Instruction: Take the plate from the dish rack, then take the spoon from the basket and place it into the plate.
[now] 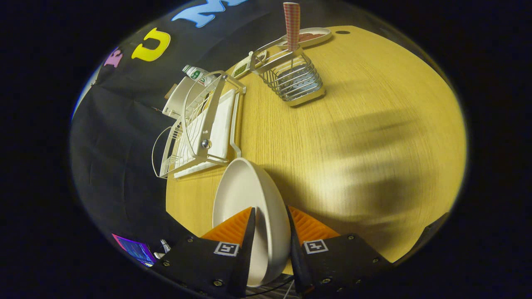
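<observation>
1. White ceramic, the plate [249, 199] stood on edge between the orange fingers of the tongs [270, 222], which were clenched on its rim, 1 finger on each face, so the plate was out of the dish rack [199, 133] and carried above the near part of the wooden counter [374, 124].

2. The relation that mattered next, as I judged it: bare counter lay just beyond and to the right of the held plate, and the plate's faces were upright, so it would need tipping flat before being set down there.

3. The spoon [291, 25], with its red-checked handle standing upright, sat in the wire basket [295, 79] well beyond the tongs, toward the far edge of the counter; its long axis was vertical, which suggested a grasp from the side.

4. The white dish rack stood at the counter's left edge, just beyond the plate, with a bottle [194, 73] behind it.

5. Another dish [314, 35] lay past the basket near the far edge; nothing stood between the tongs and the basket.
</observation>
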Action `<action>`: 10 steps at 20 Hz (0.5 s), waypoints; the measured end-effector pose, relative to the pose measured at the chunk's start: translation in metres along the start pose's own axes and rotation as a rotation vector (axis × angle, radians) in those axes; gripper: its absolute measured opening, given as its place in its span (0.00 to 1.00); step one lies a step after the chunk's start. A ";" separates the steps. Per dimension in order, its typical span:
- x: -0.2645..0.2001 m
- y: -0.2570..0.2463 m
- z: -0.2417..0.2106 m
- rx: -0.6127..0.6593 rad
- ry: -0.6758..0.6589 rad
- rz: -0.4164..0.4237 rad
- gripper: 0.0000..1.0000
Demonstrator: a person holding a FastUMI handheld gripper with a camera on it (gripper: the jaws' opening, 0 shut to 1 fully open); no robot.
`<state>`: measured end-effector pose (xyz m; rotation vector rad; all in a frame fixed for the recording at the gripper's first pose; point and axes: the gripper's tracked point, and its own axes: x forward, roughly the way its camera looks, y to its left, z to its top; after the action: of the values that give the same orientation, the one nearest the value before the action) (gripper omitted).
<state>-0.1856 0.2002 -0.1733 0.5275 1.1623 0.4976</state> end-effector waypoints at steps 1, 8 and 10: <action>-0.004 -0.005 0.005 -0.007 -0.011 -0.006 0.42; -0.086 -0.027 0.079 -0.214 -0.335 -0.157 0.48; -0.114 -0.024 0.100 -0.283 -0.431 -0.195 0.49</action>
<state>-0.1252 0.0978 -0.0761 0.2545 0.7059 0.3489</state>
